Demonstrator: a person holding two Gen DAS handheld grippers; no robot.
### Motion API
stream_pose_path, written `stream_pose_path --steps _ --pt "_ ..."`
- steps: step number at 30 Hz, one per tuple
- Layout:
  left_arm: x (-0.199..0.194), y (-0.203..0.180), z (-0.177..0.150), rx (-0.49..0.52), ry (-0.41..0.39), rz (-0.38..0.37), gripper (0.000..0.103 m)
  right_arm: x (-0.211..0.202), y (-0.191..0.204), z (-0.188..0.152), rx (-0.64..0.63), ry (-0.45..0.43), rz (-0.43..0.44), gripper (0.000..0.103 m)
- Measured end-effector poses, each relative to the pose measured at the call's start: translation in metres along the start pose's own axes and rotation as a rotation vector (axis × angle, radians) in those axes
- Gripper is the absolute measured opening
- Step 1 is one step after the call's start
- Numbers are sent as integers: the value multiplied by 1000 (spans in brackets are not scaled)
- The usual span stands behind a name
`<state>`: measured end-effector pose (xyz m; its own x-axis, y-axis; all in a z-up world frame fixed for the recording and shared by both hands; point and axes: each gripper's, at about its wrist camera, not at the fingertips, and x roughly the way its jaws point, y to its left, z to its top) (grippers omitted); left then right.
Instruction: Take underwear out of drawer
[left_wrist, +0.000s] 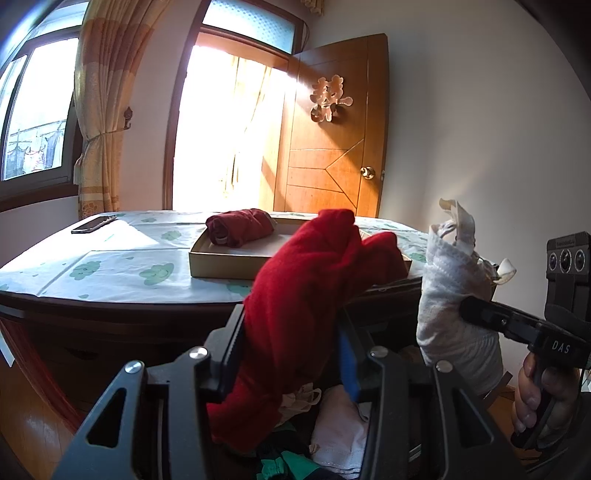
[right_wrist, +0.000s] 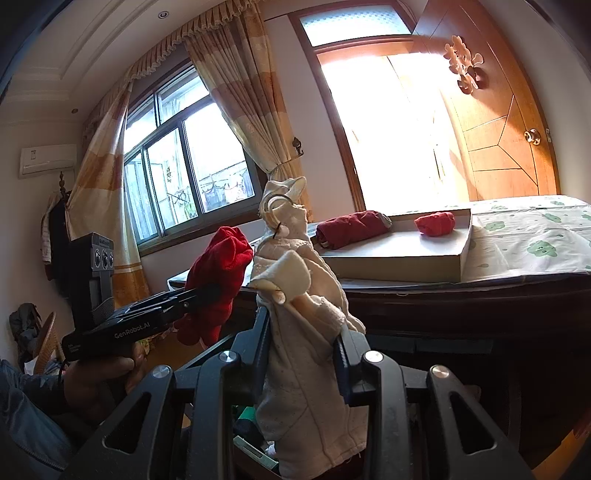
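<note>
My left gripper (left_wrist: 291, 347) is shut on a bright red piece of underwear (left_wrist: 310, 280) and holds it up above the open drawer (left_wrist: 332, 435); it also shows in the right wrist view (right_wrist: 218, 273). My right gripper (right_wrist: 303, 339) is shut on a cream-white bra (right_wrist: 295, 280), held up beside the red piece; the bra also shows in the left wrist view (left_wrist: 454, 295). A shallow cardboard box (right_wrist: 399, 258) on the table holds a dark red rolled garment (right_wrist: 351, 225) and a small red one (right_wrist: 436, 223).
The drawer below holds several more garments, white (left_wrist: 340, 428) and green (left_wrist: 288, 461). The table (left_wrist: 110, 266) has a white cloth with green prints and a phone (left_wrist: 94, 223) at its far left. A wooden door (left_wrist: 332, 147) stands open behind.
</note>
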<state>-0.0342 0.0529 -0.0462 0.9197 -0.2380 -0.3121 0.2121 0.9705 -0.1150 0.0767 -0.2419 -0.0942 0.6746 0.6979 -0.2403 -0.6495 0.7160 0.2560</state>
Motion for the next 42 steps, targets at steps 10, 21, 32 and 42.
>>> stream_pose_path --steps 10,21,32,42 --pt "11 0 5 1 21 -15 43 7 3 11 -5 0 5 33" --pt "14 -3 12 2 20 -27 43 11 2 14 8 -3 13 33" --pt "21 -8 28 8 30 -39 43 13 -4 19 37 3 15 33" --pt "29 -15 41 27 27 -47 43 15 -8 29 55 -7 17 33"
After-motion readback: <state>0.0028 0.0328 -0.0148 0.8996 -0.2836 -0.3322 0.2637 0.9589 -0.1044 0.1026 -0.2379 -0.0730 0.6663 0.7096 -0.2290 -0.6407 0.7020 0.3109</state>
